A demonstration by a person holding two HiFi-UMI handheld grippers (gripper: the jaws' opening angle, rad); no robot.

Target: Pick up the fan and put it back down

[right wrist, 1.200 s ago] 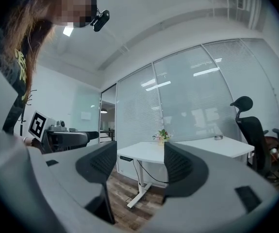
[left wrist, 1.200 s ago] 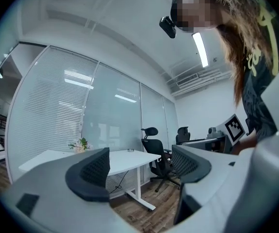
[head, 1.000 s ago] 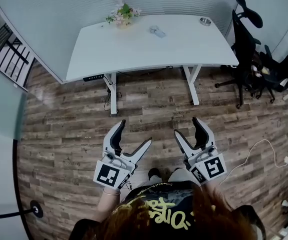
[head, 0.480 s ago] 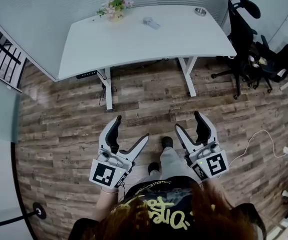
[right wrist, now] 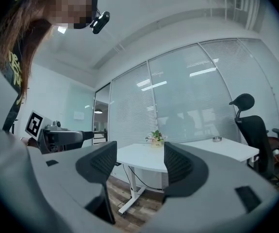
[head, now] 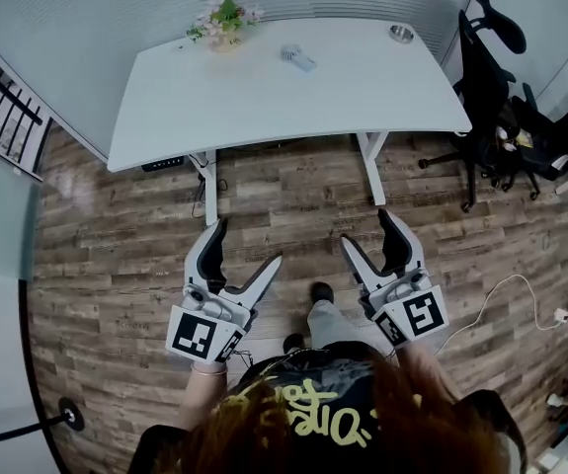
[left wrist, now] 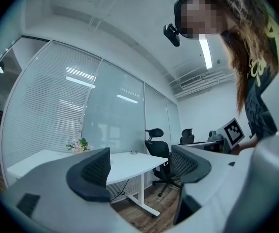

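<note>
The fan is a small pale object lying on the white desk, towards its far side. Both grippers hang over the wooden floor, well short of the desk. My left gripper is open and holds nothing; in the left gripper view its jaws stand wide apart, with the desk beyond them. My right gripper is open and holds nothing as well, and its jaws frame the desk. Neither gripper view shows the fan clearly.
A pot of flowers stands at the desk's far left and a small round dish at its far right. Black office chairs crowd the right side. A white cable lies on the floor at right.
The person has stepped a little closer to the desk, one foot forward. Both grippers have moved slightly forward and stayed open.
</note>
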